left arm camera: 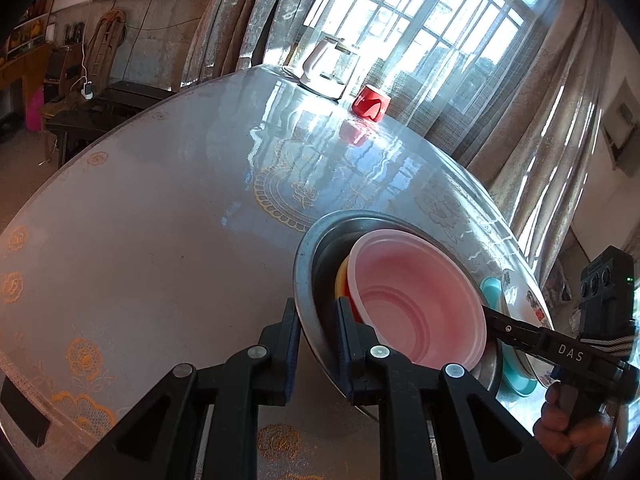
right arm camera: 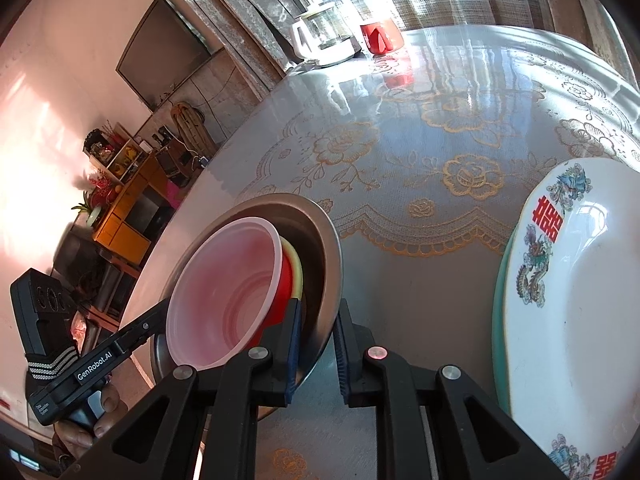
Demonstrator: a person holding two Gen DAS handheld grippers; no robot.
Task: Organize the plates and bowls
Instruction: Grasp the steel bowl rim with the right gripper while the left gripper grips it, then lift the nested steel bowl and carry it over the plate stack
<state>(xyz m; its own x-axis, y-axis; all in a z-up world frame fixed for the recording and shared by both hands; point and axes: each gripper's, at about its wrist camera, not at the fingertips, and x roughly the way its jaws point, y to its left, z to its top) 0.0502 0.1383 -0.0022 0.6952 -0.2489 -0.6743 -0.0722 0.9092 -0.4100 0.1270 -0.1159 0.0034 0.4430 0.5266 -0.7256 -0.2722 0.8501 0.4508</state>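
Observation:
A steel basin [left arm camera: 306, 260] holds a nested stack: a pink plastic bowl [left arm camera: 420, 300] on a red bowl and a yellow one. My left gripper [left arm camera: 318, 344] is shut on the basin's near rim. The right gripper [left arm camera: 520, 332] grips its opposite rim. In the right wrist view my right gripper [right arm camera: 318, 344] is shut on the steel basin's rim [right arm camera: 330, 264], with the pink bowl [right arm camera: 224, 296] inside; the left gripper [right arm camera: 136, 332] holds the far side. The basin looks tilted, held above the table. A white decorated plate [right arm camera: 580, 304] lies on a teal plate [right arm camera: 499, 280] at right.
The round table [left arm camera: 160, 220] has a lace cloth under glass. A red cup [left arm camera: 370, 104] and a white kettle [left arm camera: 320, 66] stand at its far edge by the curtained window. The plates [left arm camera: 516, 292] sit just behind the basin. Furniture stands beyond the table's left edge.

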